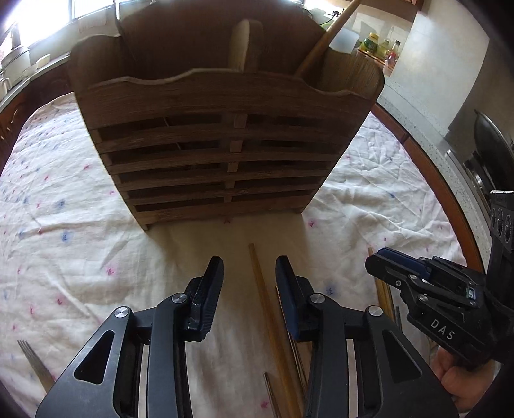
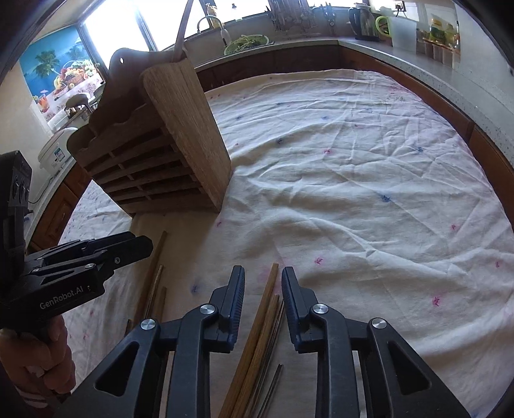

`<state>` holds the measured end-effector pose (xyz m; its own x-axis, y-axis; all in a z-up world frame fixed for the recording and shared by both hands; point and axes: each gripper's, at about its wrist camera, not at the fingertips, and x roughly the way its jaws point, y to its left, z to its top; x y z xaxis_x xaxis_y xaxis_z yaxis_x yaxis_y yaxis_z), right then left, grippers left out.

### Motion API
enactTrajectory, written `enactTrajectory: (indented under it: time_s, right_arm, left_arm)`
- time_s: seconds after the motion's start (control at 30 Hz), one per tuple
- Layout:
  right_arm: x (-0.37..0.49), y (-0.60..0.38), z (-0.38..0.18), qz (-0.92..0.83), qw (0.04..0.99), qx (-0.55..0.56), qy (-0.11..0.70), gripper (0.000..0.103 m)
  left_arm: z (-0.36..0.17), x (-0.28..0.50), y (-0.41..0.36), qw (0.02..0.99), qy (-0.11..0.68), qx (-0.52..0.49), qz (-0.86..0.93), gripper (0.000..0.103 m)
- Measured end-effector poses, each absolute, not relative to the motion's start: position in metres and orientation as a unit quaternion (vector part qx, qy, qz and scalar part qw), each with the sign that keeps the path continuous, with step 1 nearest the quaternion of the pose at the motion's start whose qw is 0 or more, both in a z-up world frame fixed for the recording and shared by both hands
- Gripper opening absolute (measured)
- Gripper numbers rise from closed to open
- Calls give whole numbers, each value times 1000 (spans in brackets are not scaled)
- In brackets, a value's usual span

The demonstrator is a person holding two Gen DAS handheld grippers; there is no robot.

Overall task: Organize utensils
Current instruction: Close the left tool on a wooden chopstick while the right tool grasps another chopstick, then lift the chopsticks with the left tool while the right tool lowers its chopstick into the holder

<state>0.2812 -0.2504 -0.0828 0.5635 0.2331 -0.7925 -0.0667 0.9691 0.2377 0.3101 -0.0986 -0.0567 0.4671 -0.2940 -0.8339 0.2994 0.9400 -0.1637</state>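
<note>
A slatted wooden utensil holder (image 1: 221,144) stands on the white cloth, also in the right wrist view (image 2: 160,151); a wooden spoon handle (image 1: 324,38) and a pale utensil (image 1: 240,45) stand in it. My left gripper (image 1: 249,267) is open and empty, over a wooden chopstick (image 1: 263,295) that lies between its fingers. My right gripper (image 2: 263,276) is open and empty, straddling several wooden and metal chopsticks (image 2: 260,324) on the cloth. It also shows in the left wrist view (image 1: 379,257). The left gripper shows in the right wrist view (image 2: 141,244).
A fork (image 1: 35,363) lies on the cloth at the lower left. More chopsticks (image 2: 154,283) lie beside the left gripper. The round table (image 2: 353,154) carries a wrinkled cloth. Kitchen counters with a kettle (image 2: 363,19), jars (image 1: 382,48) and a rice cooker (image 2: 57,151) ring it.
</note>
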Motion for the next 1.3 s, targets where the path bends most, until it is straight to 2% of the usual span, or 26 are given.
enactTrajectory:
  time_s: [0.13,0.2,0.27,0.57,1.03,1.3]
  right_arm:
    - [284,-246,-85,83,881,71,459,15]
    - [286,-245,-84,81,882,66,459,8]
    - [287,-243,-84,78,883,58,458,8]
    - [278,-240,-71,98,887,91,441,6]
    - [220,-250,21,113,927,134,330,5]
    - [187,-251,60,118,941,131,289,4]
  left_arm:
    - [-66,311,-105,854,489,27,-174,21]
    - [-66,309,-108,856,485,46,-171,13]
    - [-66,309,-107,856,484,51,-174,8]
    - [-57,291,-87,856,477,29,-195,6]
    - [32,226,-27,894,384,-58,-224,5]
    - [64,189,-8,906,342,-81,-238,4]
